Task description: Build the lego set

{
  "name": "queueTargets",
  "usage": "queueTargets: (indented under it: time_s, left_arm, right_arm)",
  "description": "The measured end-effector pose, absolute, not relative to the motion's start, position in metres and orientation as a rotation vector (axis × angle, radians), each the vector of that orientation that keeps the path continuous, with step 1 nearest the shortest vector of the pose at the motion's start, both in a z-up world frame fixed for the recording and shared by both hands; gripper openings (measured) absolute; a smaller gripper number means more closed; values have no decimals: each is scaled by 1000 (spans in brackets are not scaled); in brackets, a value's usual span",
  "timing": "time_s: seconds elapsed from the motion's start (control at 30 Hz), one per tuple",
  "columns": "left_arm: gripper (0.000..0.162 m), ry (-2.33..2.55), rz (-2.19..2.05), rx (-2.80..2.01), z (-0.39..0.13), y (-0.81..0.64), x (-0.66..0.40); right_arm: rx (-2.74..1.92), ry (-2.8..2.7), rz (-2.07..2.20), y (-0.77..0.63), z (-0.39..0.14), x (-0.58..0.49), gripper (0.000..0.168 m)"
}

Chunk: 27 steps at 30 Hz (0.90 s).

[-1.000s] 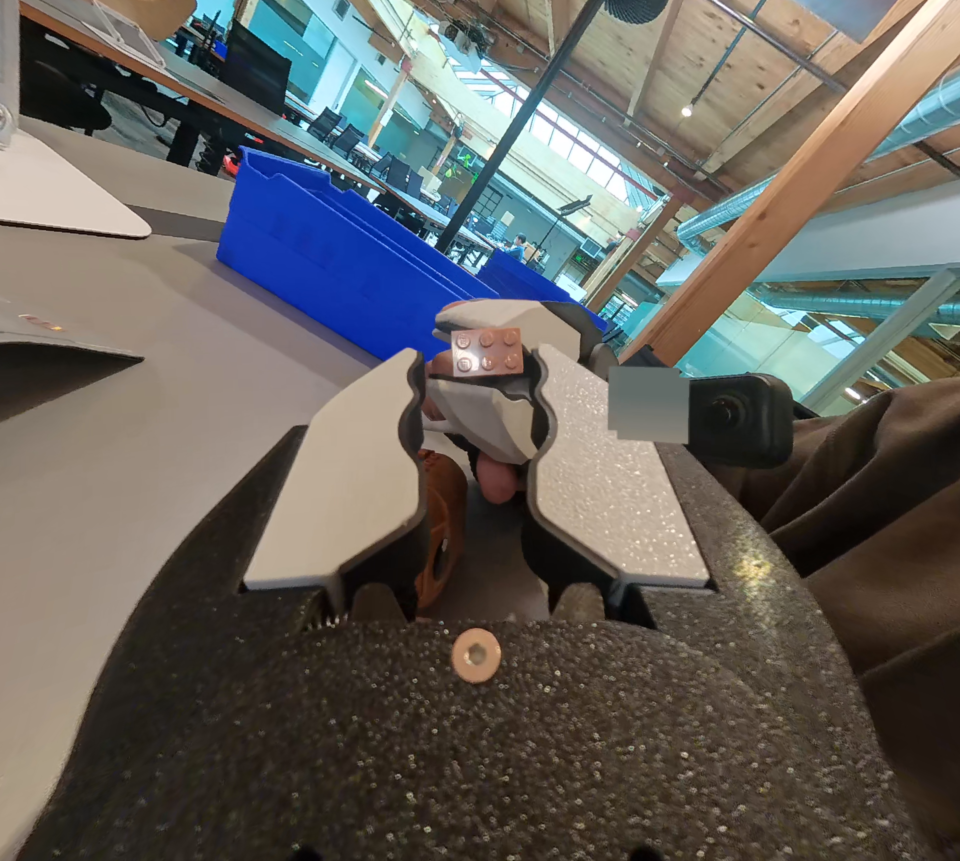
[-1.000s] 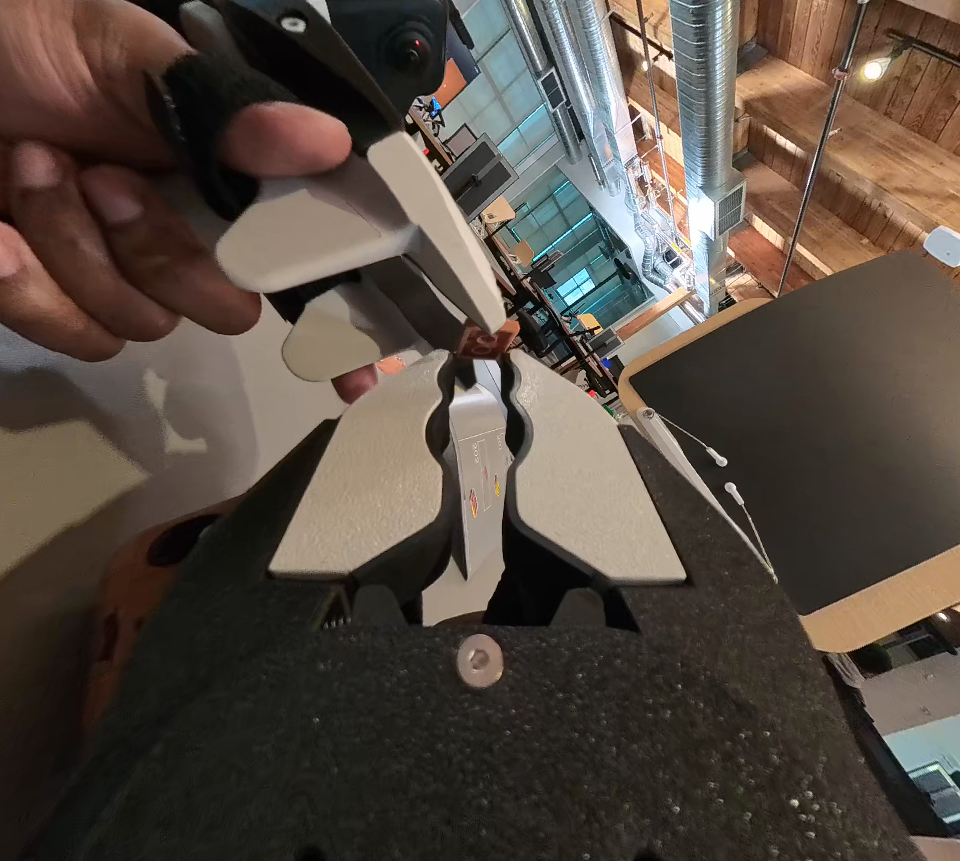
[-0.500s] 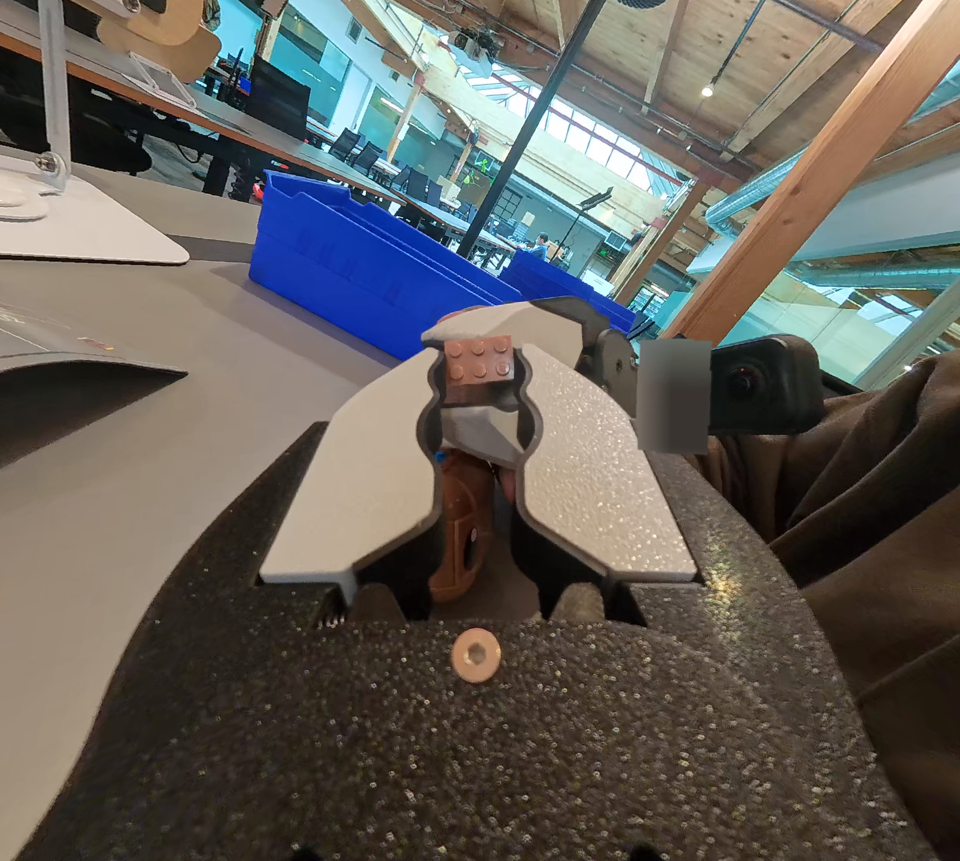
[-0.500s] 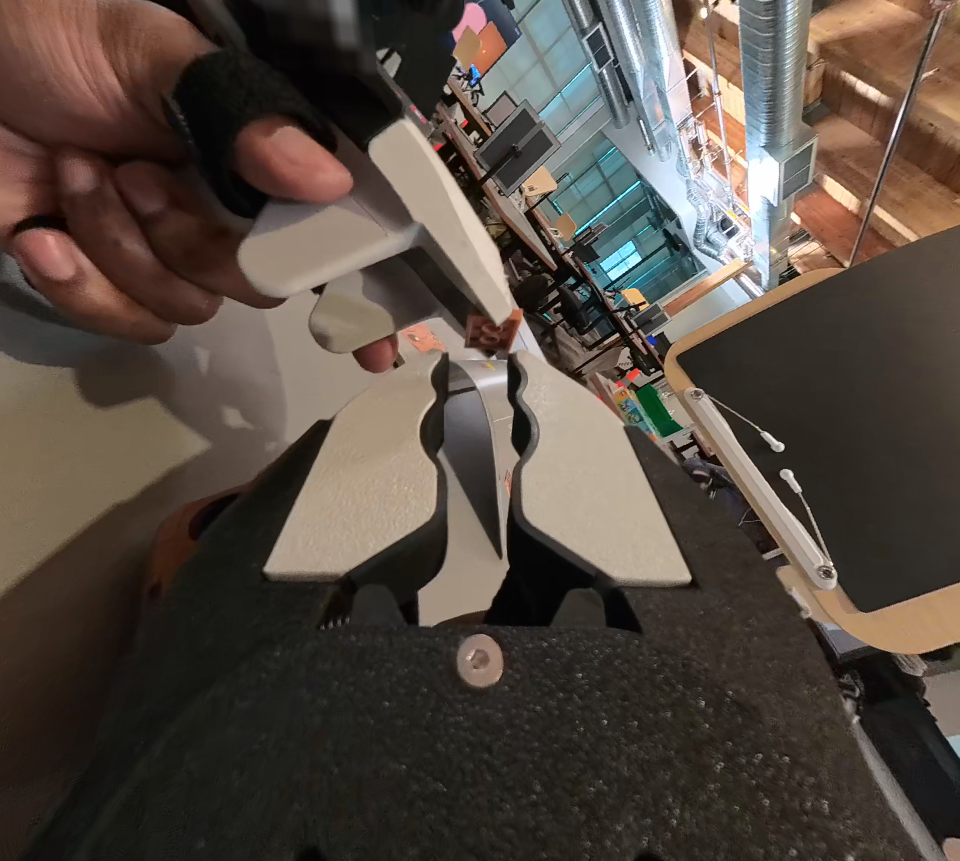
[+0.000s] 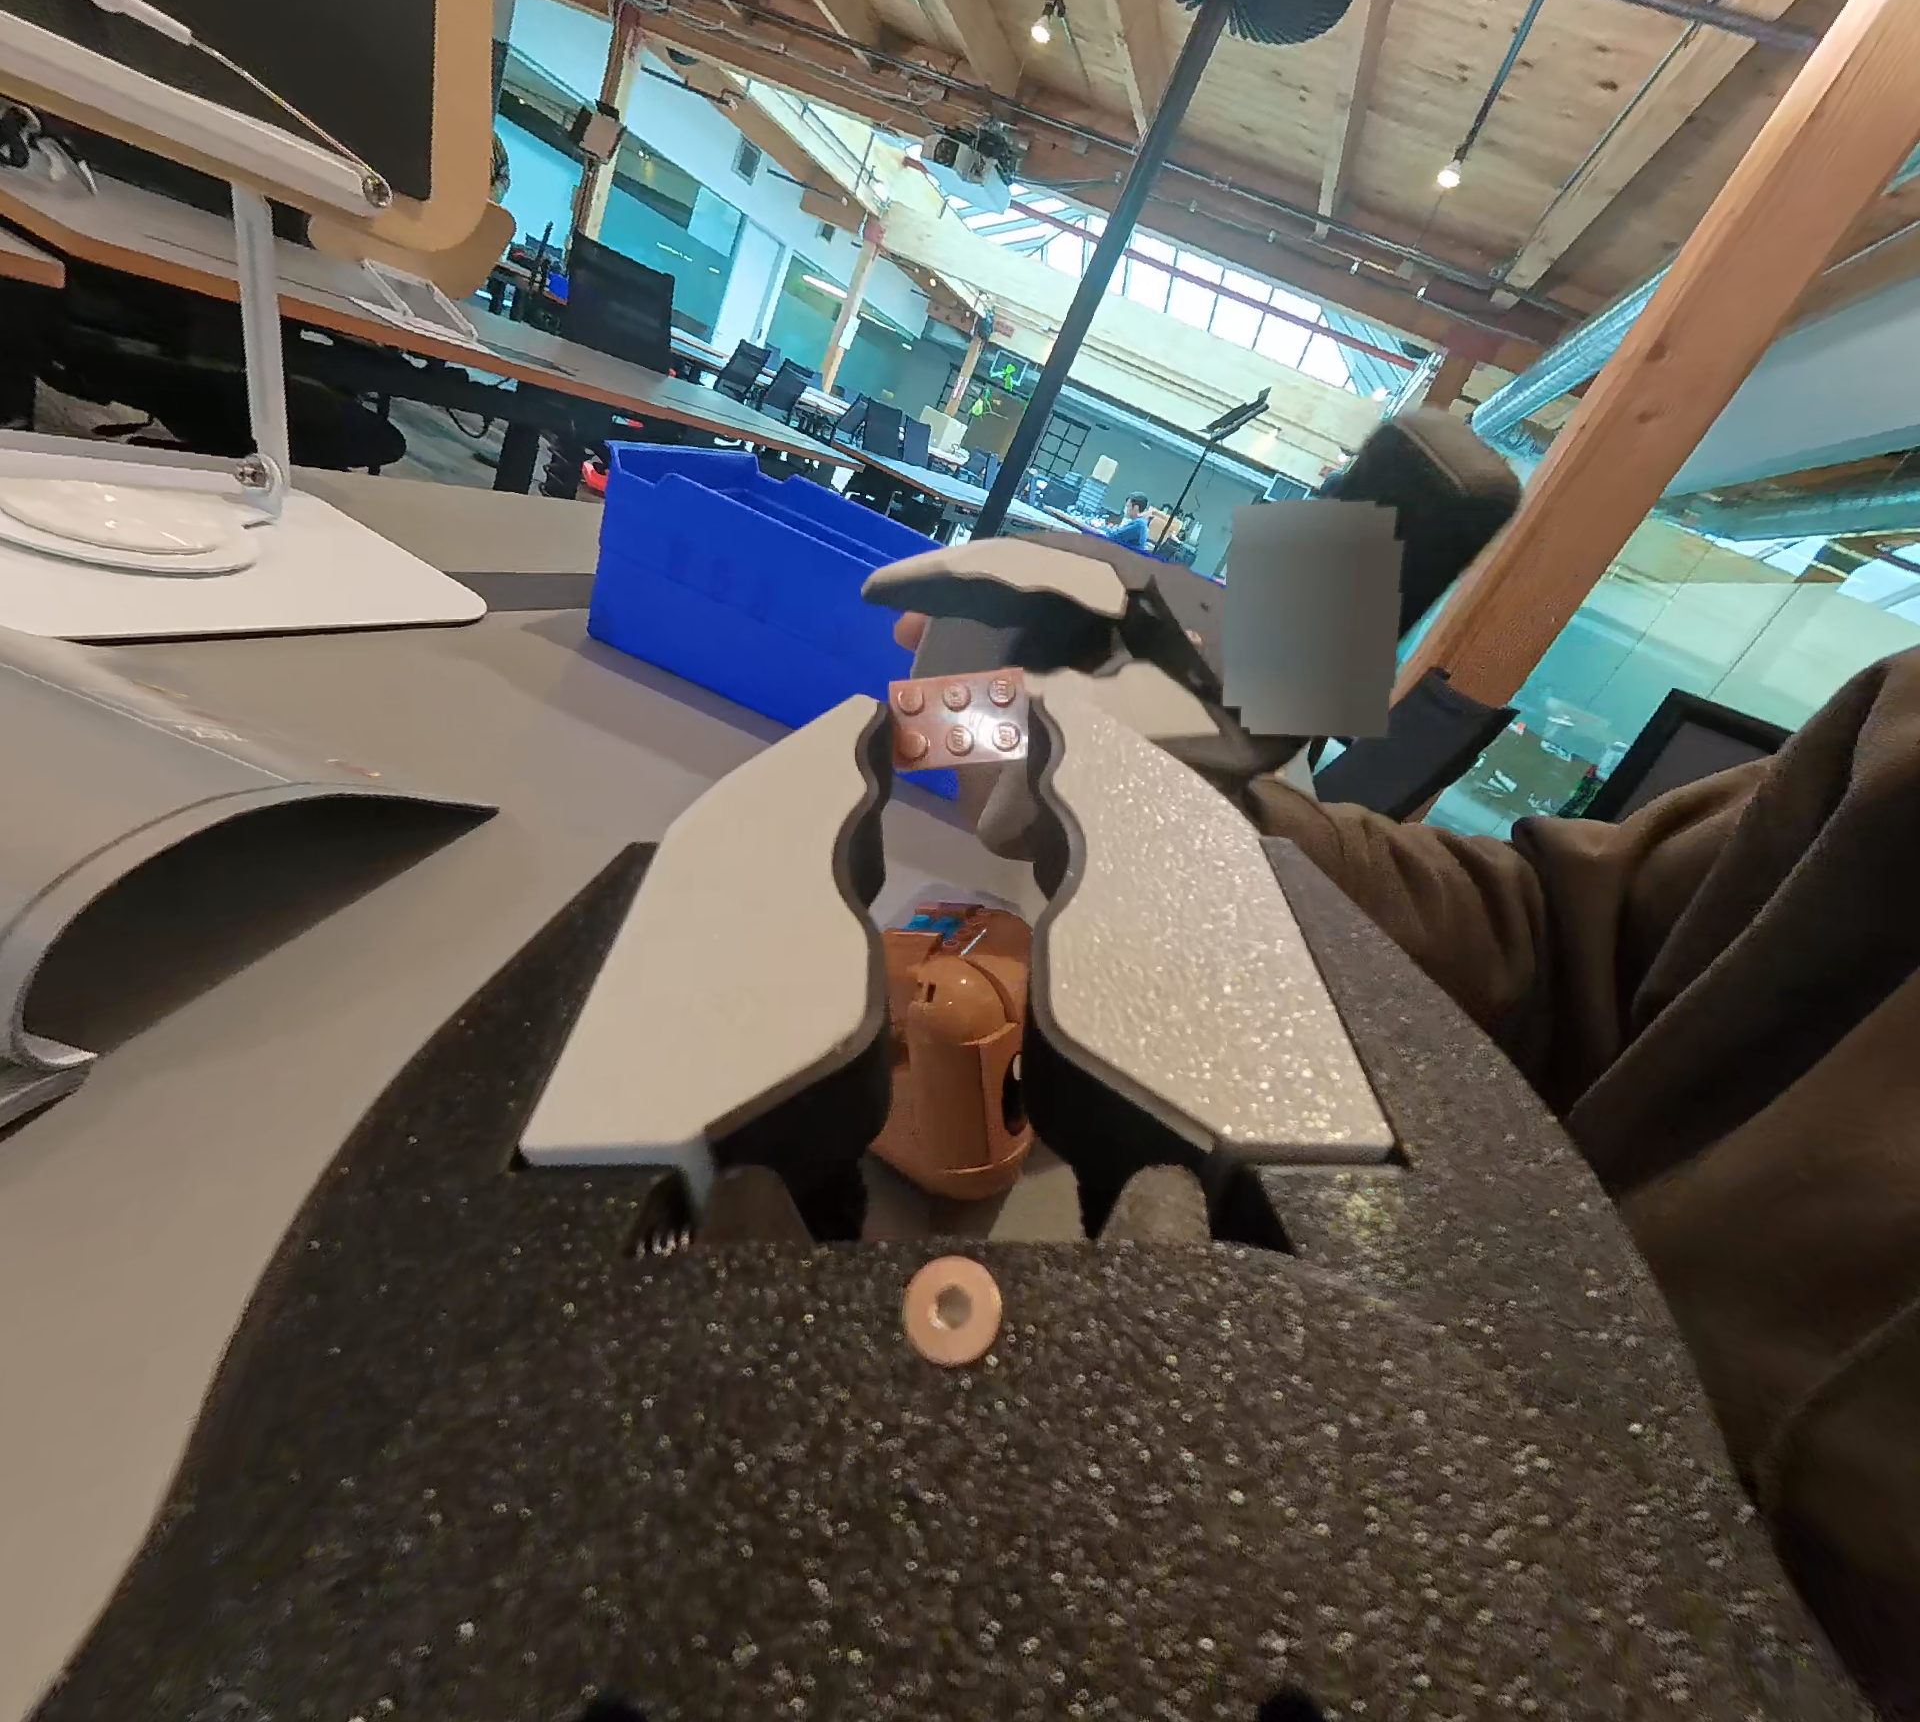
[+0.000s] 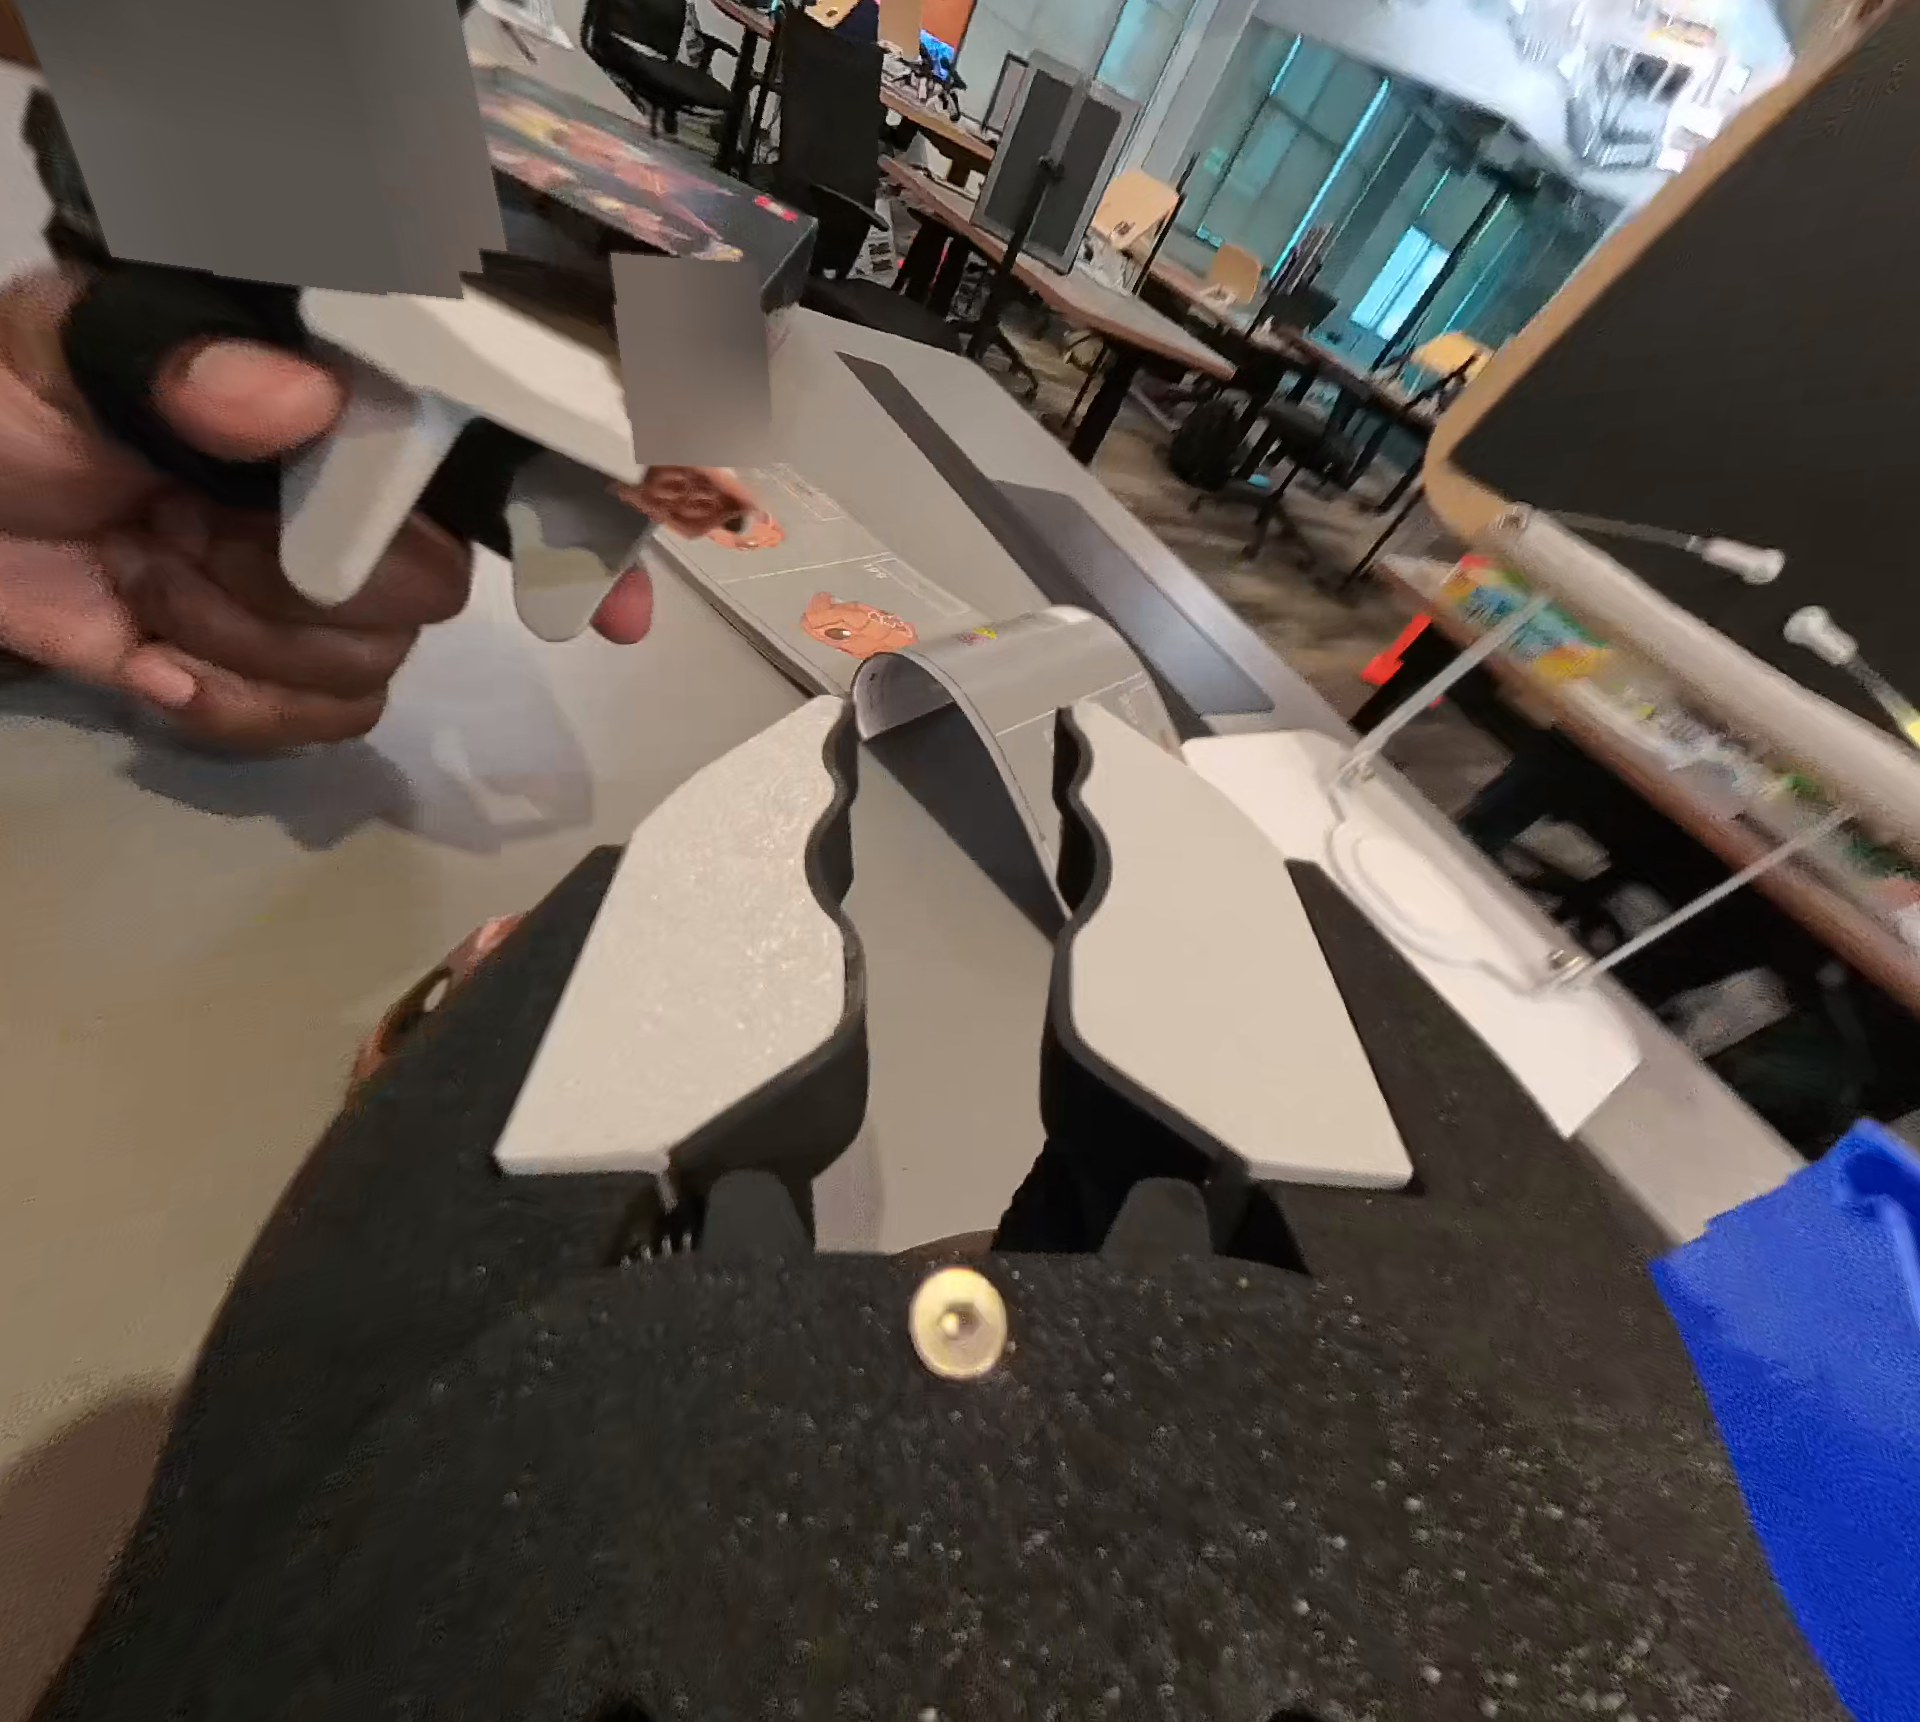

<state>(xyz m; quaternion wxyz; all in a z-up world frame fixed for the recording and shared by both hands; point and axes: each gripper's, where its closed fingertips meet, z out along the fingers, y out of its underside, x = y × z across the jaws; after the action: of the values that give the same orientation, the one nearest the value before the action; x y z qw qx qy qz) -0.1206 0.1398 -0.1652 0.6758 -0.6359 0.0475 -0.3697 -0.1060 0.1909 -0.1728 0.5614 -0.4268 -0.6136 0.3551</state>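
A: How is the brown plate (image 5: 961, 723) held, and where is it?

B: It is seen clamped at the very tips of the left gripper (image 5: 961, 737), studs toward the camera, raised above the desk (image 5: 312, 1101). The right gripper (image 6: 954, 737) is seen with its jaws apart and nothing between them, drawn off to one side of the left one.

A: What could be expected to go wrong?

B: Only the plate's edges are caught, so a twist or a slip out of the tips could be caused by any sideways push. If it were dropped, it might be lost beside the rounded brown lego piece (image 5: 961, 1070) lying below the jaws. A skewed press onto that piece would likely leave the studs unseated.

A: And the surface?

B: A smooth grey desk is shown, bearing an open instruction booklet (image 6: 831, 571) with a curled page, a blue bin (image 5: 748, 602) and a white stand base (image 5: 208, 571).

A: The room?

B: A large open office is seen, with timber ceiling beams, desks, chairs and glass walls.
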Motion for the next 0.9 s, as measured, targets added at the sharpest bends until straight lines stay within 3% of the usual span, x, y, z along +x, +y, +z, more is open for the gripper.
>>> queueTargets:
  time_s: [0.2,0.67,0.9]
  left_arm:
    - [24,162,-798,-1458,-170,139,-117]
    - [24,318,-701,-1552,-184,140,-115]
    - [25,405,-711,-1647,-194,138,-110]
  right_arm:
    - [-1240,-1479,1051,204,-189,-97,37]
    - [-1479,-1658,1362,178,-233,-66,76]
    - [-1521,-1796,1419,158,-250,-58,80]
